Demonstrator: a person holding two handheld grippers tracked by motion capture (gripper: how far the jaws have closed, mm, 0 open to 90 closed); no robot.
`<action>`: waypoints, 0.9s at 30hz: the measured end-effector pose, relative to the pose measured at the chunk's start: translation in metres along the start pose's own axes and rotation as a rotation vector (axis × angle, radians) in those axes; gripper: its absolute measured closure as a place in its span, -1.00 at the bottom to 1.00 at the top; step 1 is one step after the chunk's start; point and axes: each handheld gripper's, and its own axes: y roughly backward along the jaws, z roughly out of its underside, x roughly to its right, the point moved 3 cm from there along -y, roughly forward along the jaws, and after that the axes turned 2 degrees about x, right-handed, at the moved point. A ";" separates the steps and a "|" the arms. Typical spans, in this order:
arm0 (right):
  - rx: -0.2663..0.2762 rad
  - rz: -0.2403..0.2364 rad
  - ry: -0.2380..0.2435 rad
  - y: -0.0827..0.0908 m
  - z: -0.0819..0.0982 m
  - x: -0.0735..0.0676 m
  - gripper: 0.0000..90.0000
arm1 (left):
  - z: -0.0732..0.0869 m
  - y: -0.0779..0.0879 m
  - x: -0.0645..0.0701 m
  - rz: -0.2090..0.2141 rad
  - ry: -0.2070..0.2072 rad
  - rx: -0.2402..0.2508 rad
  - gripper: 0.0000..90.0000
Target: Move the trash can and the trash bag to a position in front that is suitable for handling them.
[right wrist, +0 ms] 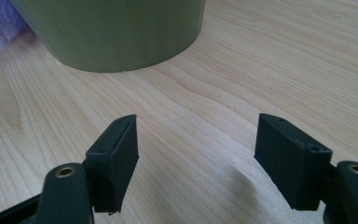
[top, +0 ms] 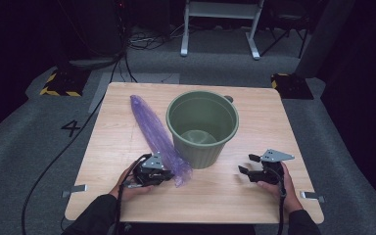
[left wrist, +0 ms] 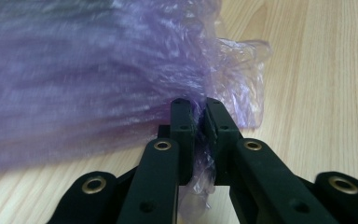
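— Since the purple plastic bag (top: 157, 137) lies on the table (top: 245, 196), which way's it run?
— Diagonal, far-left to near-right, beside green bucket (top: 202, 128). Left tool (left wrist: 196, 116) pinches its near end; right tool (right wrist: 196, 154) gapes wide, nothing in it.
— Writing?
— "4" on floor (top: 71, 128).

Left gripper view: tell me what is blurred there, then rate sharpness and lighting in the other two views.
Left gripper view: the purple plastic bag smears into streaks at left, while the left gripper, its jaws pinching the film, stays sharp. Right gripper view: crisp wood grain on the table, soft shadows under the open right gripper. High view: table lit evenly, green bin clear, surroundings dark.
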 end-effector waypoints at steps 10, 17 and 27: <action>-0.015 -0.006 0.005 -0.001 0.000 -0.002 -0.33 | -0.030 -0.039 0.019 0.004 -0.027 -0.003 0.60; -0.011 -0.016 0.011 0.000 -0.001 -0.005 -0.33 | -0.045 -0.040 0.035 -0.008 -0.040 -0.012 -0.43; -0.006 -0.036 0.032 -0.001 -0.009 -0.016 -0.37 | -0.039 0.006 0.041 -0.044 -0.035 0.031 -0.65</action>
